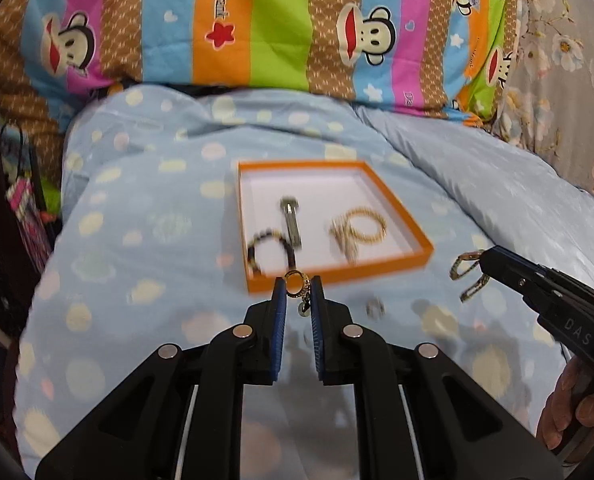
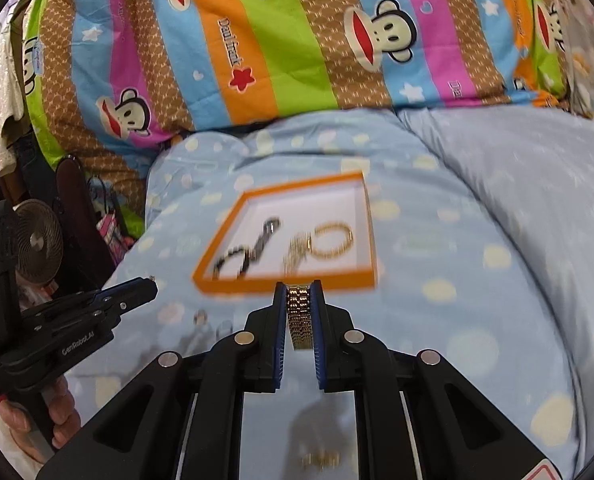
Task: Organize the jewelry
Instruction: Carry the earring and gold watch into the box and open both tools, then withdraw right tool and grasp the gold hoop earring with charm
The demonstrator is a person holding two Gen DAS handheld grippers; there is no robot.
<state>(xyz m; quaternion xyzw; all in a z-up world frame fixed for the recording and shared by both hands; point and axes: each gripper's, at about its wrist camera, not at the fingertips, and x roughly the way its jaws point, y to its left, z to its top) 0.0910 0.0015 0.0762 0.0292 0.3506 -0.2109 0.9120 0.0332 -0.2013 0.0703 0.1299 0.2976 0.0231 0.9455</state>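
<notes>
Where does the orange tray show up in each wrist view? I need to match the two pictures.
Left wrist: orange tray sits centre frame, just beyond the left gripper.
Right wrist: the tray sits centre, slightly left, just beyond the right gripper.
Shared landmark: the gold bracelet in the tray's right half.

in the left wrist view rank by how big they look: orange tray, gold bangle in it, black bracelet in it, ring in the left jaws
1. orange tray
2. gold bangle and black bracelet: about alike, blurred, so unranked
3. ring, smallest, though nearest the camera
</notes>
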